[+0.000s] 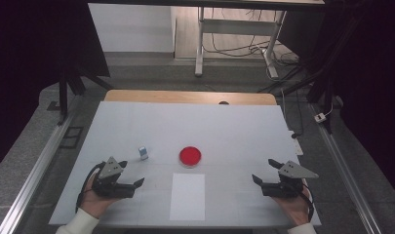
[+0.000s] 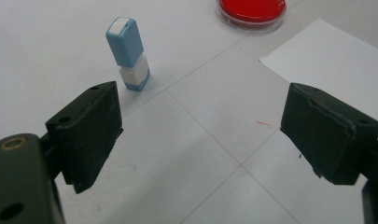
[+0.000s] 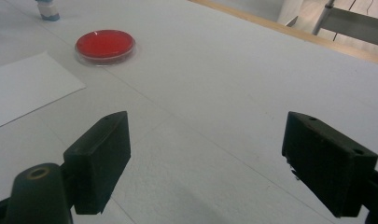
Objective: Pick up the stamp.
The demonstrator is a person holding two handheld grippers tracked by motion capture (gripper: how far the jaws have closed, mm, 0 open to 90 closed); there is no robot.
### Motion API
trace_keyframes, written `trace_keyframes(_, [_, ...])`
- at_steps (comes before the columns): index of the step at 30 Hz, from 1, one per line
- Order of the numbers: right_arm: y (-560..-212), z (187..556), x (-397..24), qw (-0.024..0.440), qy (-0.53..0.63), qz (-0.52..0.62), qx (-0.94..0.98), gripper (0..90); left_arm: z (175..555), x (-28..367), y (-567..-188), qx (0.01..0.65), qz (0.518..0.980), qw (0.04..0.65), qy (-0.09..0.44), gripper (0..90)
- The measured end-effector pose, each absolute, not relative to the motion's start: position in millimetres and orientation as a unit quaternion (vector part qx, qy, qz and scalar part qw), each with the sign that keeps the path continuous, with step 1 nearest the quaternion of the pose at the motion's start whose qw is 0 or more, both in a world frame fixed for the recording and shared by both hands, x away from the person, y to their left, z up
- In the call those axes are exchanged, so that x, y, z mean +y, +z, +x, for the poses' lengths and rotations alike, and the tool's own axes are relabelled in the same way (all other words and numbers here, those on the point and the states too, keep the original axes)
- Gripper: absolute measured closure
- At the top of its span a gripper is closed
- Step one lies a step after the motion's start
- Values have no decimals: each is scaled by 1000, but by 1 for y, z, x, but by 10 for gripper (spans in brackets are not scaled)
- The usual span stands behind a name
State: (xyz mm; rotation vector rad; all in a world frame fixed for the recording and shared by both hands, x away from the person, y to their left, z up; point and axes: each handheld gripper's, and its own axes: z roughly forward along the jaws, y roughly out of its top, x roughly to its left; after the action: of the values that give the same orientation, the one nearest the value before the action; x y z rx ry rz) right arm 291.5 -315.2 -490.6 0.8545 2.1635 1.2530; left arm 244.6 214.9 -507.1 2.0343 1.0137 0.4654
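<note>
While both grippers wait wide open near the person's edge of the pale grey surface (image 1: 136, 122), a small blue-and-white capped block (image 1: 143, 152), standing upright on its narrow end, looks the likeliest casualty of whatever comes next. It stands just left of the round clear dish with red filling (image 1: 190, 156), which serves as the scene's landmark, and the left gripper (image 1: 129, 181) sits nearest to it, lower left of the dish. Tall for its small footing, the block could topple if one jaw brushes it before the other arrives, or if the approach comes in slanted rather than square; a knocked block might roll toward the dish. The dish itself is shallow and smooth-walled, so a pinch on its rim could slip or tip it and spill the red contents onto the plain white sheet of paper (image 1: 187, 196) lying just below it. That sheet, loose on the surface, could slide or crease under a dragged jaw. As for the jaws, the left gripper's stand as far apart as they go, holding nothing and touching nothing, with the block visible beyond them in the left gripper view (image 2: 129, 52). The right gripper (image 1: 266, 173), lower right of the dish and well apart from it, likewise has its jaws spread fully, empty, with bare surface between them.
</note>
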Motion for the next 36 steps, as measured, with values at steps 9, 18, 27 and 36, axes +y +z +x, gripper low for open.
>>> trace_keyframes(9, [-493, 292, -316, 249, 456, 316, 794, 163, 243, 216, -507, 402, 802, 402, 183, 131])
trace_keyframes(18, [-493, 291, -313, 245, 453, 314, 797, 180, 241, 217, -505, 405, 800, 403, 183, 139])
trace_keyframes(27, [-494, 291, -312, 240, 454, 314, 798, 189, 242, 216, -500, 400, 801, 405, 188, 149])
trace_keyframes(36, [-495, 293, -310, 241, 451, 313, 800, 200, 246, 212, -490, 394, 805, 402, 188, 160])
